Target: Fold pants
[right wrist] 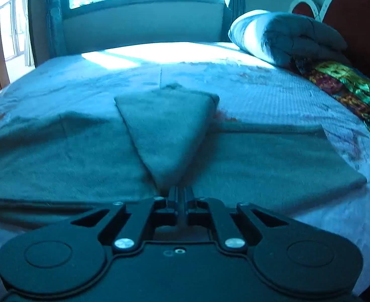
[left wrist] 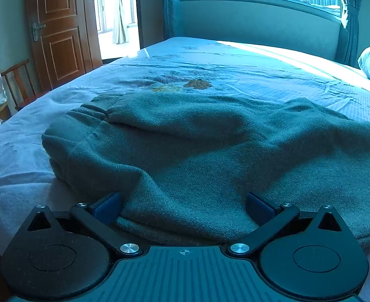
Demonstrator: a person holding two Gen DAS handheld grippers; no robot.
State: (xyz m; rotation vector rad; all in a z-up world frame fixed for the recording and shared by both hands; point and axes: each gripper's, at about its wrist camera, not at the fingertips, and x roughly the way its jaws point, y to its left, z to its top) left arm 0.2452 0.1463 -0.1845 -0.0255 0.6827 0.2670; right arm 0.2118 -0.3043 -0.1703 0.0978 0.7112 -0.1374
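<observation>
The grey knit pants [left wrist: 197,151] lie across the bed, their gathered waistband at the left in the left wrist view. My left gripper [left wrist: 183,209] is open, its blue pads either side of the near edge of the pants, with cloth lying between them. In the right wrist view my right gripper [right wrist: 180,192] is shut on a fold of the pants [right wrist: 170,130], which it lifts into a raised triangular flap above the flat leg part.
The bed [left wrist: 59,105] has a pale sheet with a flower print. A rolled duvet [right wrist: 285,35] and a colourful cloth [right wrist: 348,85] lie by the red headboard at right. A wooden door [left wrist: 56,30] and a chair [left wrist: 21,85] stand at left. A window is beyond the bed.
</observation>
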